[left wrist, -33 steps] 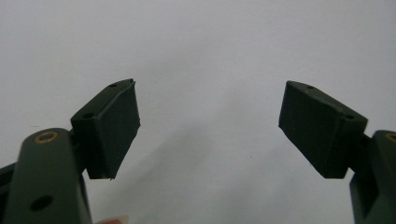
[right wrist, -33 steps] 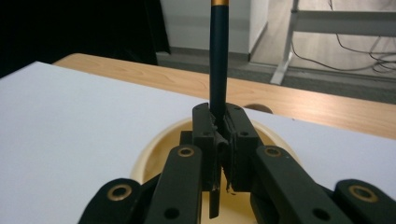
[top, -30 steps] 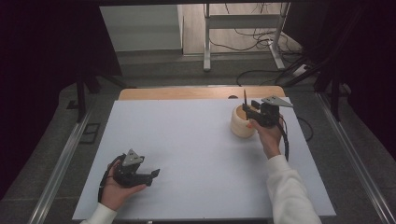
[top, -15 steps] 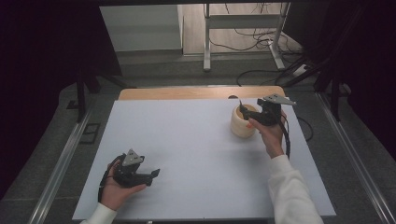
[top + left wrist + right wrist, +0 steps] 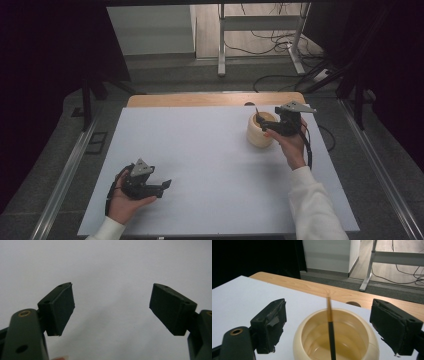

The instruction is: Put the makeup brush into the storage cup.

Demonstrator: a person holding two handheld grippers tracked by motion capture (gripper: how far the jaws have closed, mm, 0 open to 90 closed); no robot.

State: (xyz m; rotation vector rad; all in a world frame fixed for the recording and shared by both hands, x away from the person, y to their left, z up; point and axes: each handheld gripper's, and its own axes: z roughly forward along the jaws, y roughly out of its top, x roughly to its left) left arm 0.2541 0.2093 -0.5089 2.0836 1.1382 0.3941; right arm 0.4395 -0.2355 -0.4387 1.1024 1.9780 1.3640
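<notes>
A white sheet [image 5: 210, 170] covers the table, with a strip of wooden tabletop [image 5: 200, 99] bare along its far edge and a grey floor with cables beyond. Toward the far right of the sheet stands a cream round pot [image 5: 260, 131] with a thin dark stick [image 5: 331, 337] leaning inside it. The right gripper [image 5: 272, 128] is held just beside the pot, jaws spread wide on either side of its rim, gripping nothing. The left gripper [image 5: 162, 186] rests near the front left, well apart, jaws also spread.
</notes>
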